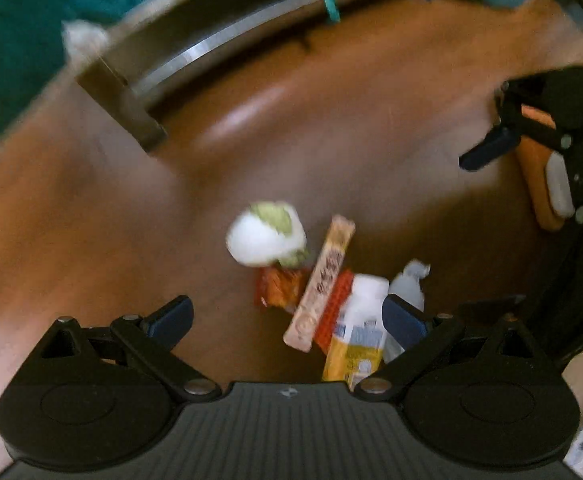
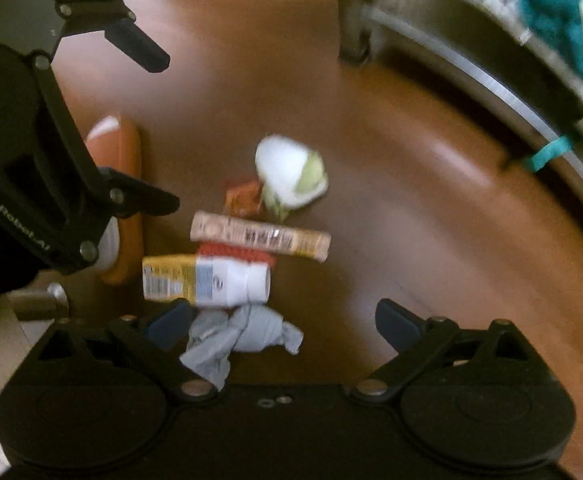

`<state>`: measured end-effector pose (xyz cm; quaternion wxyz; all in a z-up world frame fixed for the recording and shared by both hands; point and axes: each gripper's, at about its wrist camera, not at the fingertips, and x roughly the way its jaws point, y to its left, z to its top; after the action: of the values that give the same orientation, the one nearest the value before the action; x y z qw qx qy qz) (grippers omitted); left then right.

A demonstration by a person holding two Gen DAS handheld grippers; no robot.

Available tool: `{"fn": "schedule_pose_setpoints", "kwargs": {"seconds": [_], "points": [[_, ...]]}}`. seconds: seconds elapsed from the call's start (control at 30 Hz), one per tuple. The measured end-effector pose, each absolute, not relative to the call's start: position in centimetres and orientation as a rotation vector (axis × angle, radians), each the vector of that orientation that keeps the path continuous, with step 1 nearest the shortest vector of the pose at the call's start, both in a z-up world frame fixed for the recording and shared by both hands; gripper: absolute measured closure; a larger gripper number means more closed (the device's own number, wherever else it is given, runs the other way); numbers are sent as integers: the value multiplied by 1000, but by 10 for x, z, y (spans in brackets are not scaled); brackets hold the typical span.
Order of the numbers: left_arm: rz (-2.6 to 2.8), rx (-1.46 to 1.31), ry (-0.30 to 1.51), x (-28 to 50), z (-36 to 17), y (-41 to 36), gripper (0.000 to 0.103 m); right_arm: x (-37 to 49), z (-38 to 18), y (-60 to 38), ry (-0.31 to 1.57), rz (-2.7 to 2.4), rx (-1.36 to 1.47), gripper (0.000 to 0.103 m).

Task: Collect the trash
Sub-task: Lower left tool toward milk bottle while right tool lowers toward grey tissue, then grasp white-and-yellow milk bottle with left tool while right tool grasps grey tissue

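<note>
A small pile of trash lies on the brown wooden floor. It holds a white and green crumpled wad [image 1: 267, 240] [image 2: 291, 172], a long beige wrapper [image 1: 321, 284] [image 2: 259, 236], an orange snack bag [image 1: 279, 288] [image 2: 243, 196], a white and yellow carton [image 1: 361, 332] [image 2: 207, 280] and grey crumpled paper [image 1: 409, 280] [image 2: 235, 336]. My left gripper [image 1: 287, 320] is open and empty above the pile's near side. My right gripper [image 2: 283, 324] is open and empty, with the grey paper beside its left finger. Each gripper shows in the other's view, the right [image 1: 487, 152] and the left [image 2: 147, 128].
A metal bed frame [image 1: 195, 56] [image 2: 471, 72] with a leg [image 1: 127, 108] [image 2: 351, 12] runs along the far side, with teal bedding [image 1: 19, 20] above. An orange object [image 1: 543, 176] [image 2: 123, 160] lies beside the pile. Bare floor spreads left of the pile in the left wrist view.
</note>
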<state>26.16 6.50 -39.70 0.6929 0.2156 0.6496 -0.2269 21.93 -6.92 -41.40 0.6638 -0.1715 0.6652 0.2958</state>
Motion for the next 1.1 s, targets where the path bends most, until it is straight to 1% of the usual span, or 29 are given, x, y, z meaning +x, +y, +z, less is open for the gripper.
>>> {"fn": "schedule_pose_setpoints", "kwargs": {"seconds": [0.13, 0.2, 0.37, 0.47, 0.5, 0.6, 0.7, 0.8, 0.87, 0.9, 0.93, 1.0, 1.03, 1.07, 1.1], "points": [[-577, 501, 1511, 253, -434, 67, 2, 213, -447, -71, 1566, 711, -378, 5], [-599, 475, 1541, 252, -451, 68, 2, 209, -465, -72, 1592, 747, -398, 8], [-662, 427, 1604, 248, -492, 64, 2, 197, -499, -68, 1632, 824, -475, 10], [-698, 401, 1629, 241, -507, 61, 2, 192, -515, -67, 1644, 853, -487, 11], [-709, 400, 1633, 239, -511, 60, 2, 190, -520, -66, 1646, 861, -493, 13], [-750, 423, 1614, 232, -521, 54, 3, 185, -531, -62, 1625, 889, -533, 18], [-802, 475, 1588, 221, -526, 47, 3, 179, -538, -57, 1591, 924, -566, 19], [-826, 528, 1588, 213, -533, 41, 11, 175, -545, -53, 1585, 951, -586, 20], [-827, 535, 1595, 212, -538, 40, 20, 174, -549, -52, 1590, 956, -584, 22], [-822, 541, 1594, 212, -540, 39, 21, 174, -550, -52, 1594, 959, -584, 23], [-817, 549, 1589, 212, -541, 39, 26, 173, -551, -52, 1602, 963, -581, 24], [-817, 557, 1589, 214, -544, 40, 35, 173, -554, -54, 1618, 968, -570, 32], [-822, 552, 1598, 214, -546, 40, 41, 172, -555, -53, 1626, 963, -564, 33], [-822, 548, 1609, 213, -549, 40, 45, 172, -555, -54, 1631, 960, -558, 35], [-821, 548, 1612, 212, -553, 40, 46, 173, -555, -55, 1637, 957, -550, 39]]}}
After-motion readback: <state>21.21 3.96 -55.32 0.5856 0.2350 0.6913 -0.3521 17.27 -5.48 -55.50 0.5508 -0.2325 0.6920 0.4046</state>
